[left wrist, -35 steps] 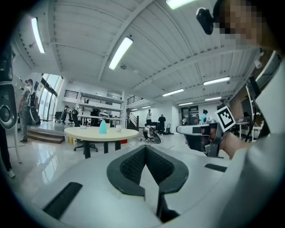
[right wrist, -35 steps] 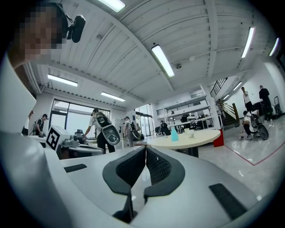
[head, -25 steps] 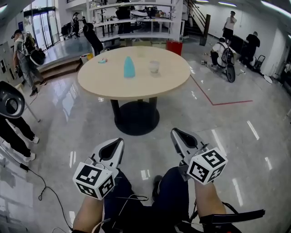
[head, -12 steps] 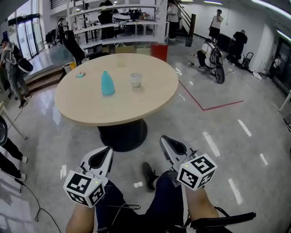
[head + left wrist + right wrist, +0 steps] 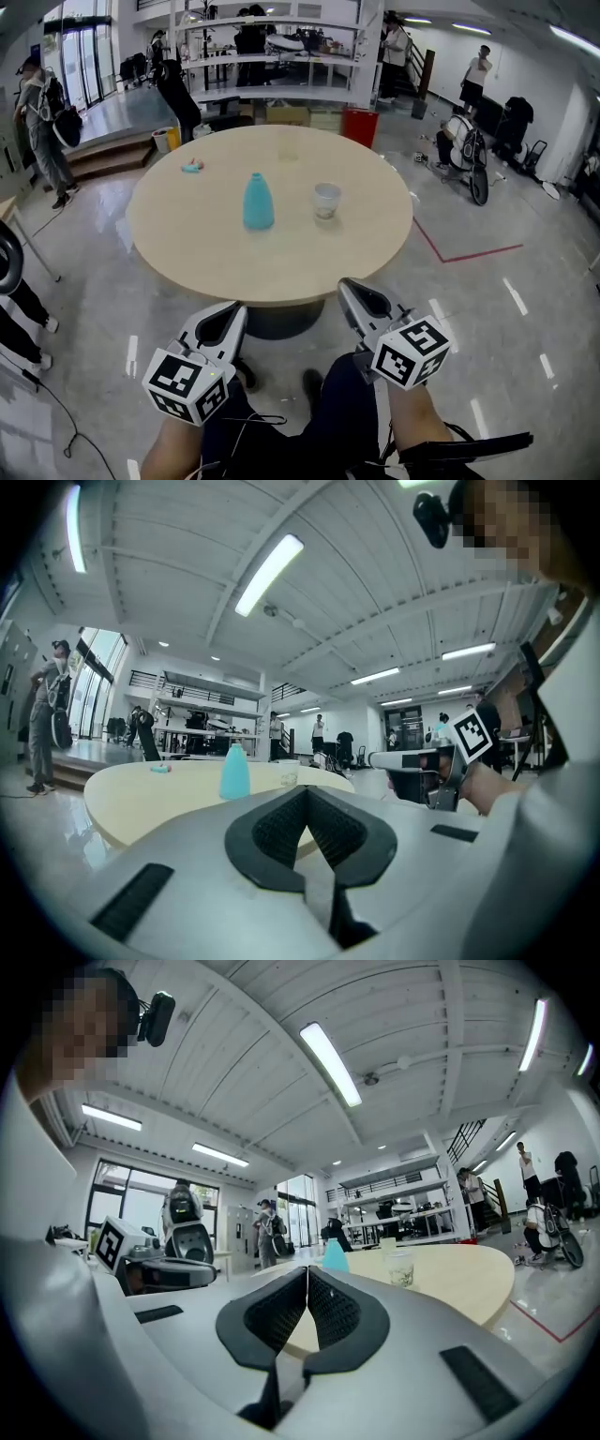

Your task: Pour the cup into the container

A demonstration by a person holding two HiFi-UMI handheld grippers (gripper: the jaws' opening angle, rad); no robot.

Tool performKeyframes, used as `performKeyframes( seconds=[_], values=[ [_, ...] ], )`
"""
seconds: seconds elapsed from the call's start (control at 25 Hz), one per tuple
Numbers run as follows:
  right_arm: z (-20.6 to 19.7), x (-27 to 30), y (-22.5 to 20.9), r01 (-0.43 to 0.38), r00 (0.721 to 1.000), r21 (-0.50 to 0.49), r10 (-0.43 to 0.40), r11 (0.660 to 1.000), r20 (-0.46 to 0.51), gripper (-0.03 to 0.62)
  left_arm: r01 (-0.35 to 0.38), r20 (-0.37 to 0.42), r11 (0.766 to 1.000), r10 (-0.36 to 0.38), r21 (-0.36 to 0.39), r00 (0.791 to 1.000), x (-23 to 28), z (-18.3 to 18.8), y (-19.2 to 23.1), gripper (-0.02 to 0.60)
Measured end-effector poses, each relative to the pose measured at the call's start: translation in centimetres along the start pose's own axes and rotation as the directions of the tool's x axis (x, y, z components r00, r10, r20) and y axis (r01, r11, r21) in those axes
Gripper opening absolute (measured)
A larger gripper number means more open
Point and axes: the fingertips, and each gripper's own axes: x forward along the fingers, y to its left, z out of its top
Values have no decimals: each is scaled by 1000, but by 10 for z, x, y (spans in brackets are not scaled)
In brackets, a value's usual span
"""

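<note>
In the head view, the round surface (image 5: 281,267) lies just ahead of both tongs, with its near rim close to their tips. The teal container (image 5: 258,202) stands upright on it, well beyond my left tongs (image 5: 228,314). The clear cup (image 5: 326,200) stands beside the container, near it but apart, and beyond my right tongs (image 5: 354,292). A small teal object (image 5: 191,167) lies farther off on the left, and a red bin (image 5: 358,127) sits on the floor behind the surface. My left forearm (image 5: 169,450) and right forearm (image 5: 417,422) reach forward side by side, holding the tongs level. In the left gripper view, my left tongs are clenched, pads meeting, with the container ahead just left of their tip and the cup right of it. In the right gripper view, my right tongs are likewise clenched, with the container just right of the tip and the cup farther right.
</note>
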Motion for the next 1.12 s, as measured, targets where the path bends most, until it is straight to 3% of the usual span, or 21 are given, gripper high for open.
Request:
performKeyframes(
  seconds=[0.48,0.72,0.84,1.12],
  values=[
    [-5,119,-68,0,999,1,0,1000,-36,6,-16,12,1000,16,-23,1000,85,5,97,0],
    [-16,158,-94,-41,997,-24,39,999,-63,8,-12,-7,999,12,-39,1000,132,-2,131,0],
    [-14,160,-113,6,999,-9,-6,1000,-53,16,-17,-21,999,17,-35,1000,148,-1,142,0],
    [-14,159,-158,100,993,-7,-100,995,-66,222,-47,-38,998,46,-33,998,168,-1,169,0]
  ],
)
